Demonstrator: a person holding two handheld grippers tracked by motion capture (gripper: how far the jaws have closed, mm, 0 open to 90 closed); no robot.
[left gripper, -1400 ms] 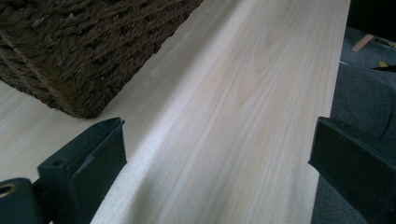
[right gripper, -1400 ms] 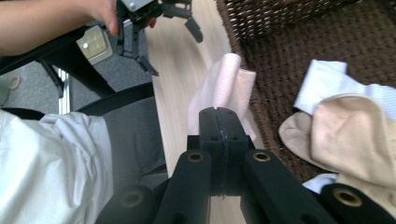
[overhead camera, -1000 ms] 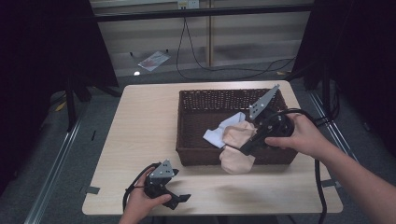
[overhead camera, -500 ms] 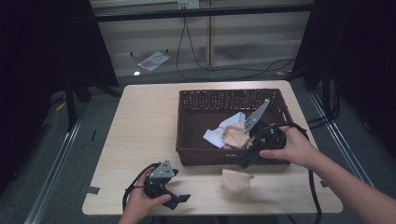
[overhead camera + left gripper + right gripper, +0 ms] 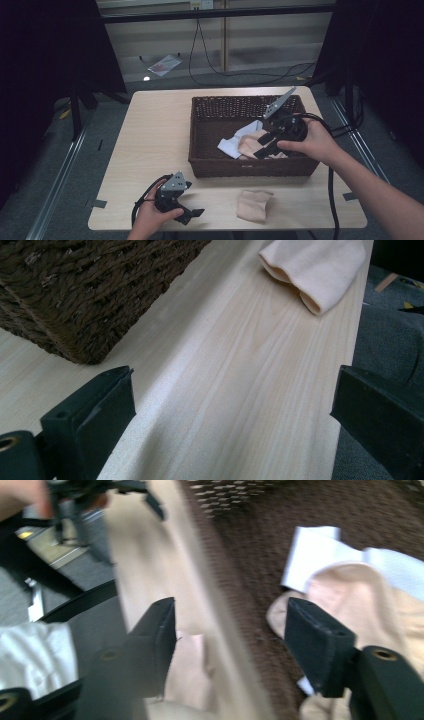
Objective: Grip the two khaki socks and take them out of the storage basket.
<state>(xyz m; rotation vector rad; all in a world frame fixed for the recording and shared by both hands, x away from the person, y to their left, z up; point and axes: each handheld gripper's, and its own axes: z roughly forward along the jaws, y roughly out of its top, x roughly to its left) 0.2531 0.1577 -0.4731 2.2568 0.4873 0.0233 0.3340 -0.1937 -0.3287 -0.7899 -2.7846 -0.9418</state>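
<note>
The right gripper (image 5: 267,145) hovers inside the wicker basket (image 5: 200,150), jaws spread and empty over a peach cloth (image 5: 250,145) lying there. Another peach cloth (image 5: 254,205) lies on the desk (image 5: 155,135) before the basket. The left gripper (image 5: 192,214) rests near the basket's front corner, jaws wide, empty

One wicker basket (image 5: 250,167) stands on one wooden table (image 5: 150,150). Cloths – three in all: one beige cloth (image 5: 254,205) on the table in front of the basket, one beige cloth (image 5: 248,145) and one white cloth (image 5: 235,145) inside it. Two grippers – the left gripper (image 5: 192,214) and the right gripper (image 5: 265,145).
</note>
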